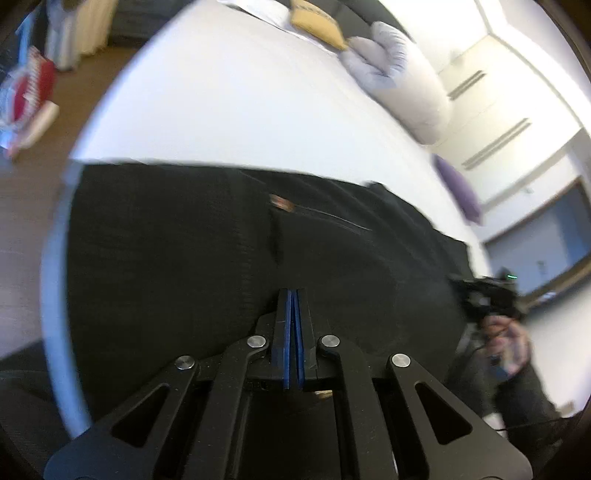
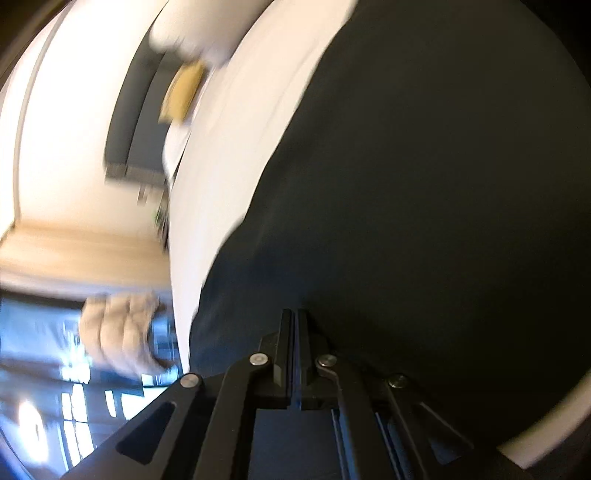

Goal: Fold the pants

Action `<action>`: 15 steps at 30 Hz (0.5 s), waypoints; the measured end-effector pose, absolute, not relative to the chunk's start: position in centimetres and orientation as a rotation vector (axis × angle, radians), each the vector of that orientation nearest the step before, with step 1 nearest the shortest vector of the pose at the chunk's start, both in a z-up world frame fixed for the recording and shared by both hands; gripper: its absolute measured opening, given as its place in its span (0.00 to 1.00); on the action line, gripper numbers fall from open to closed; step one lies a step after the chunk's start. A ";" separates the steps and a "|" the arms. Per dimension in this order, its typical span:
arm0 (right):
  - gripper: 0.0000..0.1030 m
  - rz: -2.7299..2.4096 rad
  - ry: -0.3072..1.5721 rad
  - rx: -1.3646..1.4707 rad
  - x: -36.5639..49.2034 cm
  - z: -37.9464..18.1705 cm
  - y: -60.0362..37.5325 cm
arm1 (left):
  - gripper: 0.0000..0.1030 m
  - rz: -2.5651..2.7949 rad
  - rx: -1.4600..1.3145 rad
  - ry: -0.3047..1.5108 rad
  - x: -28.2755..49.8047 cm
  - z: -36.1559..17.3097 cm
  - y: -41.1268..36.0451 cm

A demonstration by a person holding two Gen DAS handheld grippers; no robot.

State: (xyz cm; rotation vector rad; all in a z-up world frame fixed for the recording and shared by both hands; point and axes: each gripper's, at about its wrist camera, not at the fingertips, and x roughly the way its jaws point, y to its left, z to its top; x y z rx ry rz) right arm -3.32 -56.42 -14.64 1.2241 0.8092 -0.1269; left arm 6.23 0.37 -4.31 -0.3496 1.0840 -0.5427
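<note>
Black pants (image 1: 207, 251) lie spread on a white bed (image 1: 221, 96). In the left wrist view my left gripper (image 1: 294, 291) has its jaws closed together over the near part of the pants; whether cloth is pinched between them is not visible. A small brown label (image 1: 280, 202) sits on the pants ahead of it. The right gripper (image 1: 480, 295) shows at the pants' right edge, held by a hand. In the right wrist view my right gripper (image 2: 295, 312) is closed at the edge of the pants (image 2: 424, 184), which fill the right side of the view.
Pillows lie at the bed's far end: a yellow one (image 1: 317, 22), white ones (image 1: 406, 81) and a purple one (image 1: 458, 188). Wooden floor (image 1: 22, 221) and bags (image 1: 26, 92) are left of the bed. A beige padded item (image 2: 118, 332) lies beside the bed.
</note>
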 end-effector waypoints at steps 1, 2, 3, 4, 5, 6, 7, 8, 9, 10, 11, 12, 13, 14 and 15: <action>0.00 -0.155 0.798 1.236 -3.8 -14.2 -57.1 | 0.03 -0.519 -0.351 1.080 6.4 -3.8 1.9; 0.03 -0.165 0.787 1.223 -4.3 -13.2 -57.4 | 0.03 -0.478 -0.364 1.078 6.4 -3.4 3.3; 0.03 -0.161 0.786 1.209 -4.4 -12.5 -57.4 | 0.03 -0.455 -0.383 1.071 6.3 -2.9 4.2; 0.03 -0.133 0.785 1.197 -4.2 -11.8 -56.5 | 0.03 -0.450 -0.395 1.055 6.3 -2.0 4.4; 0.03 -0.071 0.783 1.198 -3.9 -11.3 -55.1 | 0.03 -0.469 -0.417 1.034 6.6 -0.9 5.7; 0.03 -0.008 0.784 1.203 -3.5 -11.2 -53.9 | 0.03 -0.507 -0.440 1.018 6.8 0.2 4.8; 0.03 0.090 0.798 1.202 -2.4 -11.1 -51.3 | 0.03 -0.548 -0.449 1.006 7.0 0.9 3.2; 0.03 0.152 0.819 1.196 -1.6 -11.1 -49.6 | 0.03 -0.594 -0.439 1.000 7.3 1.6 1.4; 0.03 0.223 0.857 1.187 -0.4 -11.5 -47.2 | 0.03 -0.635 -0.423 1.000 7.7 2.0 -0.7; 0.03 0.262 0.883 1.180 0.4 -11.9 -45.6 | 0.03 -0.675 -0.411 1.008 7.9 1.9 -3.0; 0.03 0.304 0.924 1.163 1.6 -12.5 -43.7 | 0.03 -0.707 -0.395 1.028 8.4 1.5 -5.8; 0.03 0.310 0.953 1.144 2.2 -13.0 -42.8 | 0.03 -0.724 -0.364 1.056 8.7 0.7 -8.5; 0.03 0.299 0.976 1.133 3.3 -13.8 -42.9 | 0.03 -0.725 -0.318 1.095 9.1 -0.4 -10.7; 0.02 0.268 0.991 1.157 3.7 -15.0 -43.7 | 0.03 -0.719 -0.294 1.131 9.4 -1.4 -12.2; 0.00 0.235 0.991 1.185 4.0 -15.7 -45.1 | 0.03 -0.707 -0.272 1.182 9.7 -2.9 -13.4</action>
